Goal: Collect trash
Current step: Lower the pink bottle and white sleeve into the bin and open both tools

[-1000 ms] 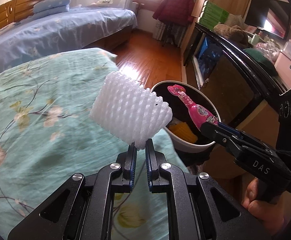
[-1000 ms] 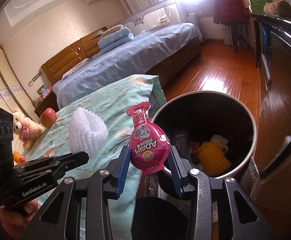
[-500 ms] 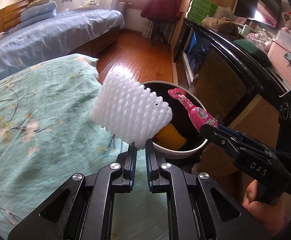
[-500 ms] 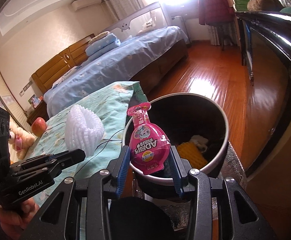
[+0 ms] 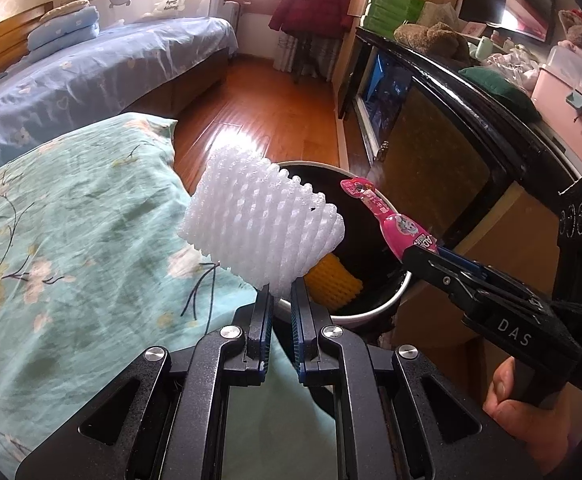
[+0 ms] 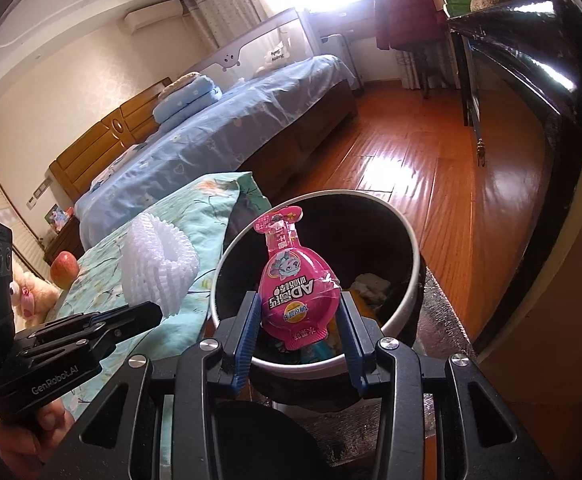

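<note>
The right gripper (image 6: 298, 316) pinches a pink snack pouch (image 6: 295, 288) upright, directly over the trash bin (image 6: 411, 280) mouth (nearer than its partner). The left gripper (image 5: 280, 300) clamps a white foam fruit net (image 5: 263, 228), poised beside the bin's rim above the floral bedspread (image 5: 71, 220).

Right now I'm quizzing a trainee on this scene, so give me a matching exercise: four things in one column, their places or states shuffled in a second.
1. foam net
2. pink pouch
3. apple
4. yellow foam

a. lying inside the bin
b. clamped in the left gripper
c. resting on the floral quilt
d. clamped in the right gripper

Pairs: 1-b, 2-d, 3-c, 4-a
</note>
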A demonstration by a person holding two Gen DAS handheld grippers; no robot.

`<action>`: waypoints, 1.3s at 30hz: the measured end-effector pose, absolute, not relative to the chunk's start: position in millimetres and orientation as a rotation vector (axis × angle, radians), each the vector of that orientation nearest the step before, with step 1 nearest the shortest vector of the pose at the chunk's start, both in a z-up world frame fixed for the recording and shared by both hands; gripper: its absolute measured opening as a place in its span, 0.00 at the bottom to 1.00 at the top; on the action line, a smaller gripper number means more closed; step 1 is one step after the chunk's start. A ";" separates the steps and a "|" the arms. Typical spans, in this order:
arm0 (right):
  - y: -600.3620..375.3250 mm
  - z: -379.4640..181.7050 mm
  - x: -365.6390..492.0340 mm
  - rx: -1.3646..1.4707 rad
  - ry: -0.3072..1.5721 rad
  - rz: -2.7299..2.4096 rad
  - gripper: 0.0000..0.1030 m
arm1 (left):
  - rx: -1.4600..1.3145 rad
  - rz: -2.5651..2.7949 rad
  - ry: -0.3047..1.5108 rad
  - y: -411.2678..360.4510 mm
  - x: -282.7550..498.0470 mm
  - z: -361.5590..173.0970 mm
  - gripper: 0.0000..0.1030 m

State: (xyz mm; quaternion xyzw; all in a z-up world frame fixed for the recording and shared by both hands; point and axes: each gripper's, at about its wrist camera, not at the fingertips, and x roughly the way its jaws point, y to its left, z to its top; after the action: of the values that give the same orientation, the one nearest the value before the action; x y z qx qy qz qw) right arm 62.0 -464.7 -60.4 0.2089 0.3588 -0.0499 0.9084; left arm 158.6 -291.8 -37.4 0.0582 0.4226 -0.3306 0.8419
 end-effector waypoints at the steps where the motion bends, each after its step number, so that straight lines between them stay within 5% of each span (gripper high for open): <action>1: -465.2 -60.5 62.5 0.432 0.740 -0.105 0.38 | 0.124 -0.699 0.893 -292.7 159.4 -37.7 0.08; 39: -473.8 -74.4 80.3 0.409 0.764 -0.155 0.38 | 0.171 -0.706 0.918 -327.2 173.2 -44.8 0.08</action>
State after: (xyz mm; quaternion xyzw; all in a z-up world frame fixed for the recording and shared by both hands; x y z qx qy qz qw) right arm 80.3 -473.8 -74.4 0.1979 0.3697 -0.0751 0.9047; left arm 173.2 -327.2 -44.8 0.0806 0.4332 -0.3333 0.8335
